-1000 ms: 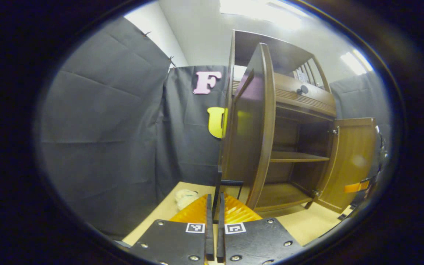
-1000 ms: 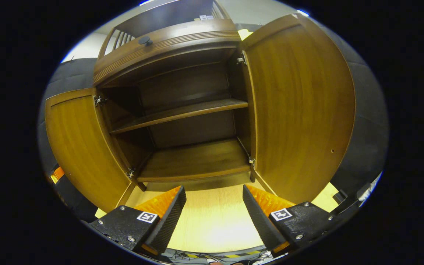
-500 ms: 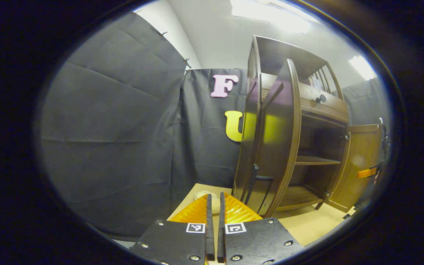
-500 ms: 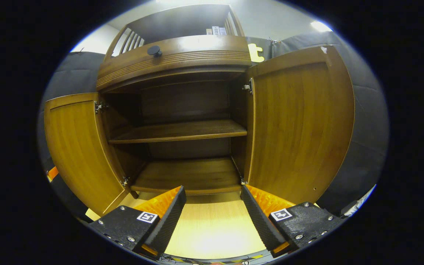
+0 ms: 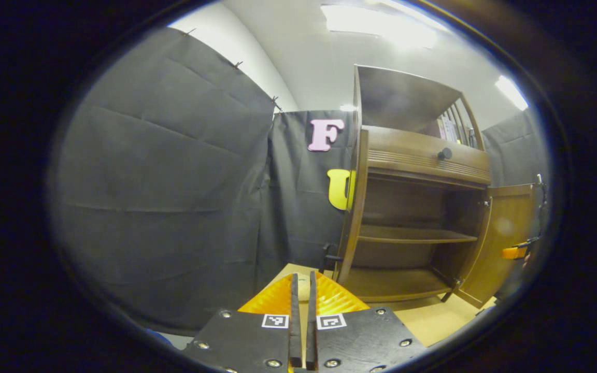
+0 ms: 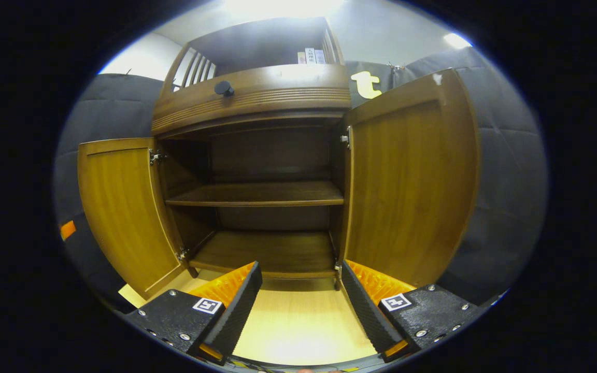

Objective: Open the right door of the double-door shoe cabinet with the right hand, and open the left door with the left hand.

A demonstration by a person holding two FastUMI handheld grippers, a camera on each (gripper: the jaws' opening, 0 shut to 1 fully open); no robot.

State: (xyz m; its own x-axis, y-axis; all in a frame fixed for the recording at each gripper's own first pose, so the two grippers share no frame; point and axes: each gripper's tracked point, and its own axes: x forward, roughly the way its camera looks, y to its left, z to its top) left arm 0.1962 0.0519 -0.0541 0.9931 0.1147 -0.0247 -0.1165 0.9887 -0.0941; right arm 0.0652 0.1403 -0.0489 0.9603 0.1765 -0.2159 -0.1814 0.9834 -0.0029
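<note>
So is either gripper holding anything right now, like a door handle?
No. The left gripper has its fingers closed together on nothing, and the right gripper is open and empty in front of the shoe cabinet.

No readable writing here: the small black-and-white square markers on the gripper bodies carry only a coded pattern, and the pale slips on the brown wooden cabinet's top shelf are too small to read.

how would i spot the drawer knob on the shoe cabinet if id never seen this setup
Find the wooden shoe cabinet with both doors swung open. Above the open compartment runs a ridged drawer front; the knob is the small dark round button on it, the only dark round fitting there.
</note>
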